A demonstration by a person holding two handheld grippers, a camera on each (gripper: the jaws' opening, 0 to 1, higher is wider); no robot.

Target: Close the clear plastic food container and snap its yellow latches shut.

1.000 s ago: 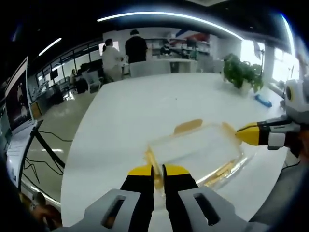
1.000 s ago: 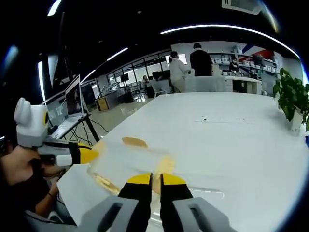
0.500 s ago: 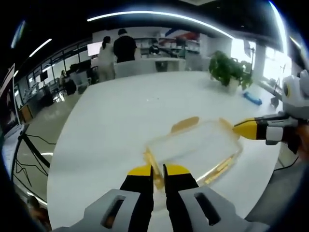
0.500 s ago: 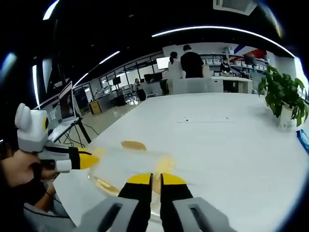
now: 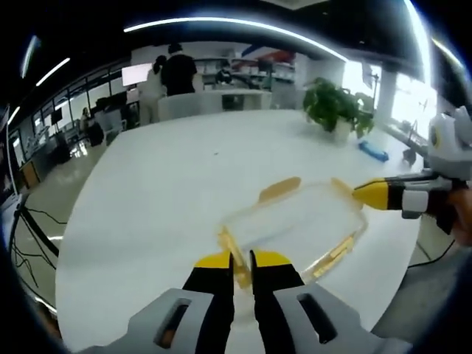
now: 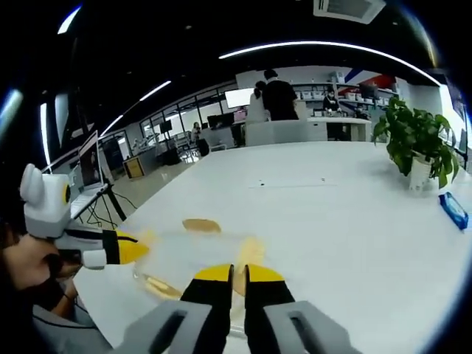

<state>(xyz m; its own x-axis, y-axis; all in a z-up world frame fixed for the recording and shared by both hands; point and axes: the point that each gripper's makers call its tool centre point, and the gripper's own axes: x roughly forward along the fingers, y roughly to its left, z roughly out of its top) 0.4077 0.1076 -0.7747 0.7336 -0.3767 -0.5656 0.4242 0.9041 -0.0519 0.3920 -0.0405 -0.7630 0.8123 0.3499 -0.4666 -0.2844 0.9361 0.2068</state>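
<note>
A clear food container [image 5: 299, 228] sits near the edge of a big white bench [image 5: 184, 169], with its lid on. It has yellow latches on its sides. The left claw [image 5: 240, 259] is pinched nearly shut on the yellow latch [image 5: 230, 247] at one short end. The right claw [image 6: 238, 273] is pinched nearly shut on the yellow latch [image 6: 249, 252] at the other end. A potted plant [image 5: 333, 109] and a small blue thing [image 5: 372, 150] sit farther along the bench. People stand far back in the room.
</note>
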